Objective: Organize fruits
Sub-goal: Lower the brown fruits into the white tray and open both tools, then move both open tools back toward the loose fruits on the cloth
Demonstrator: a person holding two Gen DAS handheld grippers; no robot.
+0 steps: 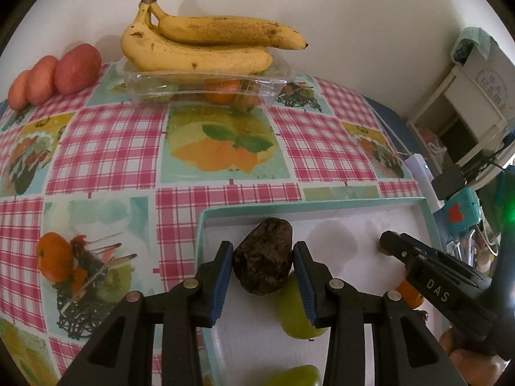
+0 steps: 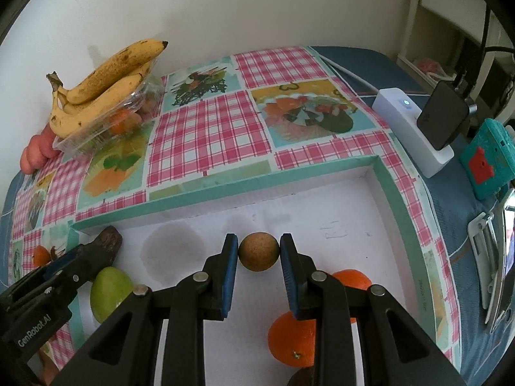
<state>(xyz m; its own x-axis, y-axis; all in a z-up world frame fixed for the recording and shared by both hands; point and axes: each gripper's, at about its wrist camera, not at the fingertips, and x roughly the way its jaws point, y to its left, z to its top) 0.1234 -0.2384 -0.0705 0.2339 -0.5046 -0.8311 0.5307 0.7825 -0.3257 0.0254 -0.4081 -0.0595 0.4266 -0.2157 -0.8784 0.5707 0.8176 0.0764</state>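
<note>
My left gripper is shut on a dark wrinkled avocado over the left end of the white tray. A green apple lies in the tray just below it. In the right wrist view my right gripper is shut on a small round brown fruit over the middle of the tray. Two oranges sit under its right finger. The left gripper with the avocado shows at the left, above a green apple.
A clear plastic box holding fruit stands at the table's far edge by the wall, with bananas on top. Red-pink fruits lie left of it. A white power strip, a black adapter and a teal device crowd the right edge.
</note>
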